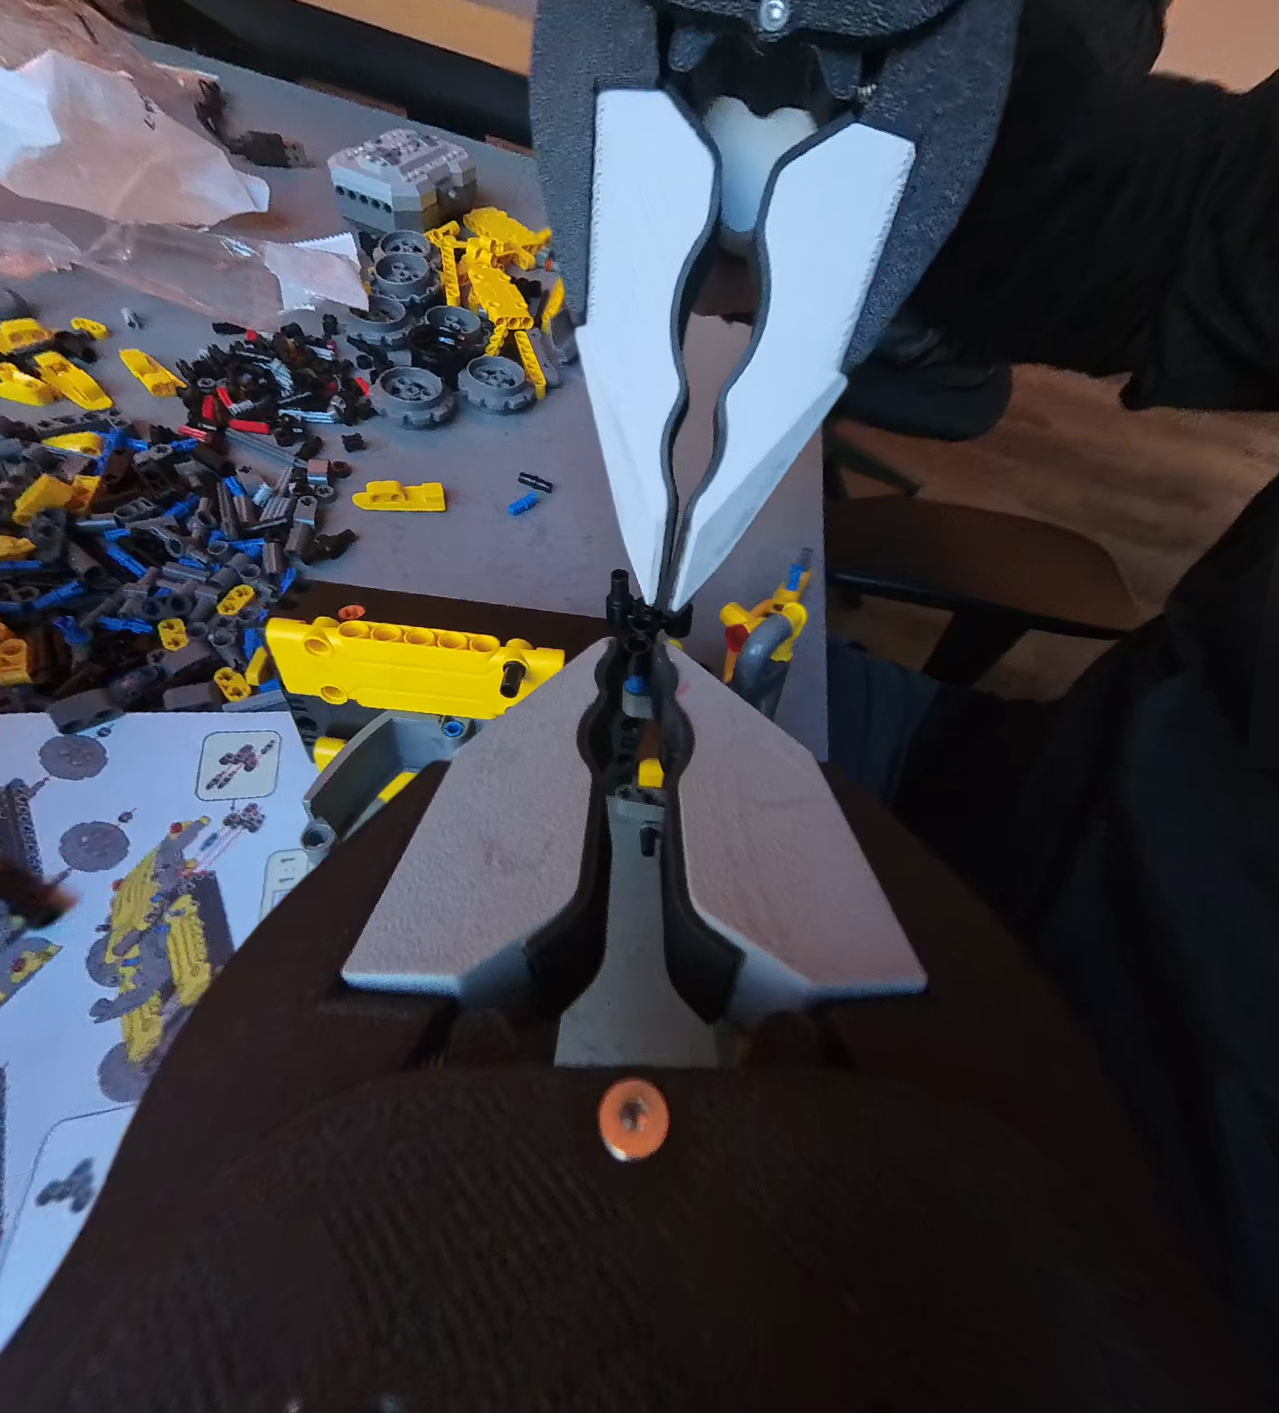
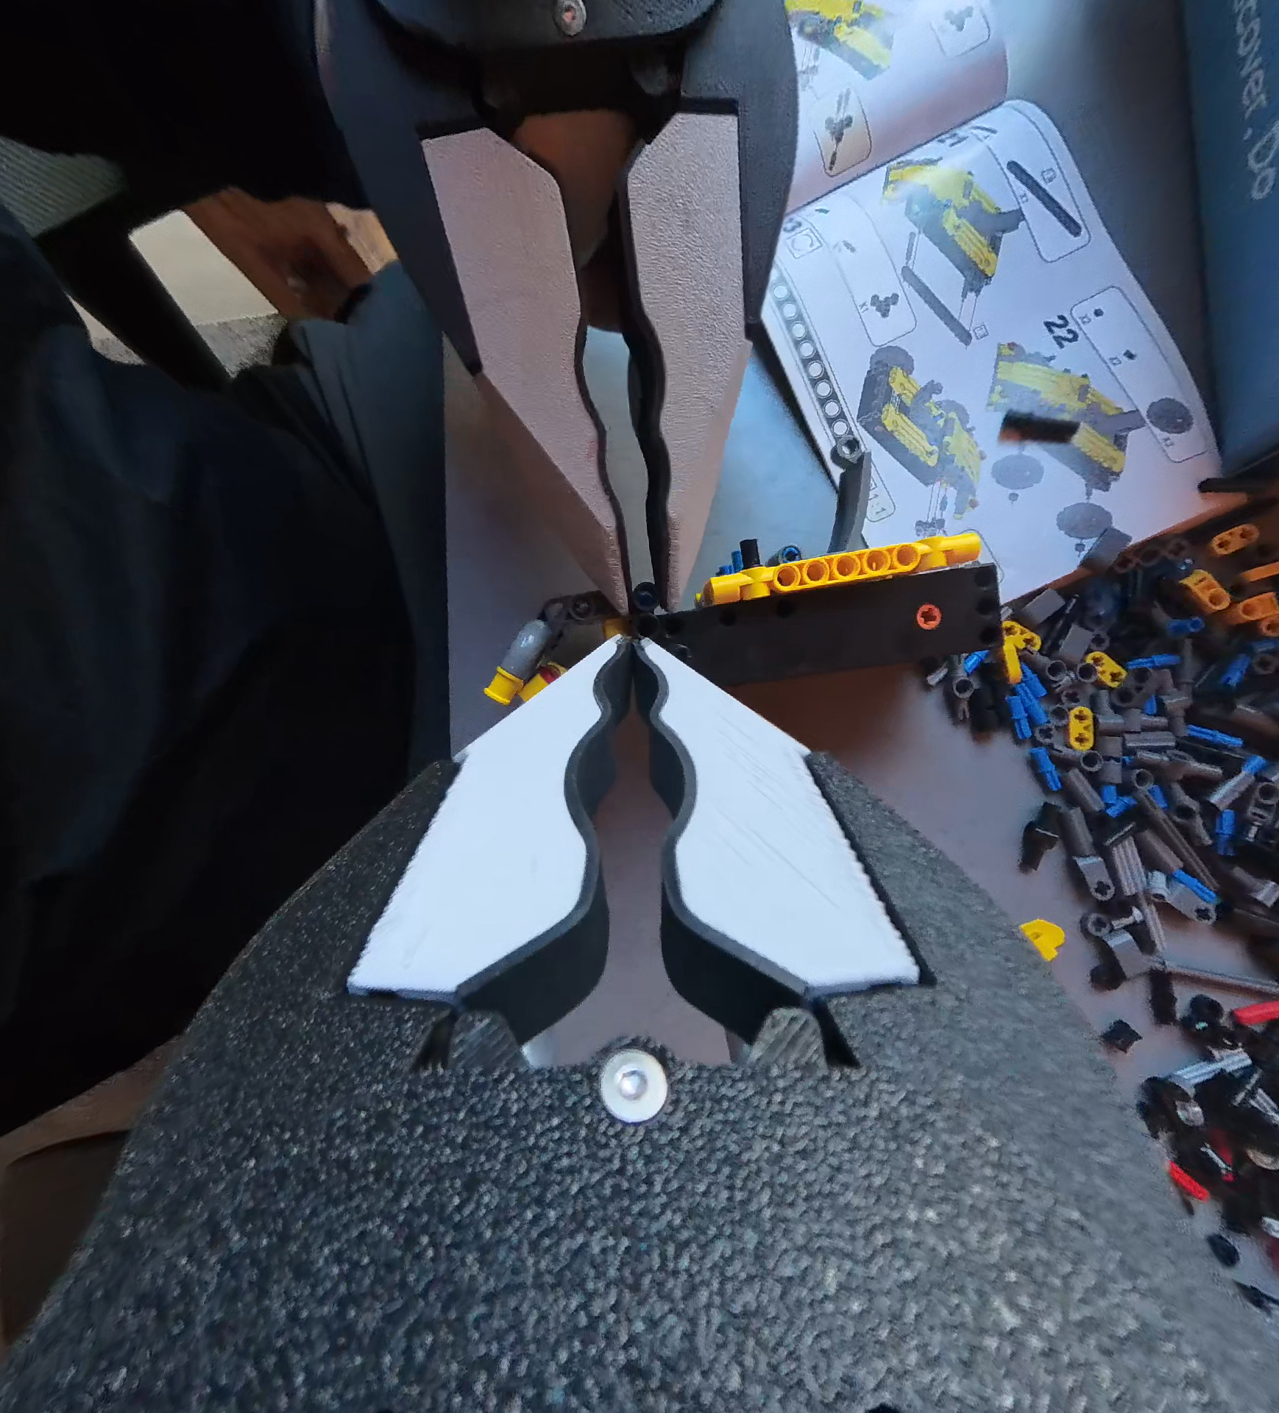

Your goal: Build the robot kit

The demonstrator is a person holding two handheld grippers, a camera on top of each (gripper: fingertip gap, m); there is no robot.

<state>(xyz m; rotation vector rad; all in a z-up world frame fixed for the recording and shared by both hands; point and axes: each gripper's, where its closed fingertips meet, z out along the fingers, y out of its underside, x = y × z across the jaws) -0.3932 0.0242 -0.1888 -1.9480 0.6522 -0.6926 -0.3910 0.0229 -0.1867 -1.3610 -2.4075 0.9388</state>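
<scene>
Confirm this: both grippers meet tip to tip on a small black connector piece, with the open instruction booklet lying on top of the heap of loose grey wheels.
Wrong on the booklet. The open instruction booklet lies flat on the grey table, apart from the loose grey wheels, as the left wrist view shows. The left gripper and right gripper do meet on the small black connector piece.
</scene>
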